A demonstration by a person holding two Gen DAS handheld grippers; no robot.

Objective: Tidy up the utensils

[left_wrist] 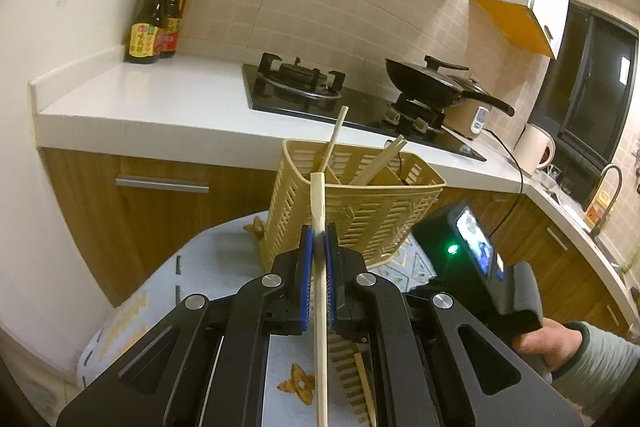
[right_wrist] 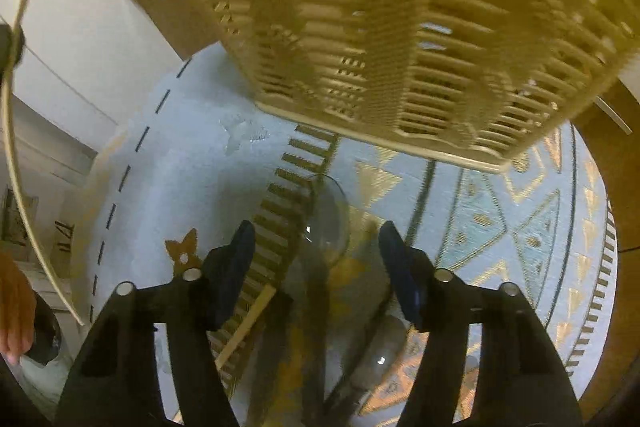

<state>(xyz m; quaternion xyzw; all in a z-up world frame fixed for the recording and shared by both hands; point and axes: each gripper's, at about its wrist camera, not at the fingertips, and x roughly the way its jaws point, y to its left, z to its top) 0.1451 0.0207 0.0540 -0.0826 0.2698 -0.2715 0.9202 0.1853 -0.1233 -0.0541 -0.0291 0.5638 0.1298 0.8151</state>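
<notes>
Left wrist view: left gripper (left_wrist: 319, 243) clamped on a pale wooden chopstick (left_wrist: 320, 267), blue pads tight against both sides. Chopstick runs near vertical through frame centre, squared tip at mid frame overlapping the near rim of the utensil basket (left_wrist: 368, 219), lower end leaving at the bottom edge. Basket is beige slotted plastic, tilted, standing on the patterned tablecloth (left_wrist: 224, 251) just beyond the fingers. Several more chopsticks (left_wrist: 378, 161) stand in it, leaning right; one long one (left_wrist: 335, 139) leans up above the rim. Another chopstick (left_wrist: 366, 391) lies on the cloth at lower centre, partly hidden by the gripper body. Right of frame: the other gripper's body with a green light, held by a hand (left_wrist: 548, 343). Background: white counter (left_wrist: 152, 95), gas hob (left_wrist: 304, 87), black pan (left_wrist: 436, 81), two sauce bottles (left_wrist: 158, 15) upper left.

Right wrist view: right gripper (right_wrist: 316, 247) fingers wide apart, holding nothing, over the cloth (right_wrist: 192, 163). Basket (right_wrist: 384, 27) fills the upper frame, blurred. Below the fingers, a dark-handled utensil (right_wrist: 316, 291) with a clear rounded head, blurry, can't tell what kind. Loose chopstick (right_wrist: 248, 323) at lower centre. Held chopstick (right_wrist: 12, 147) curves down the left edge.
</notes>
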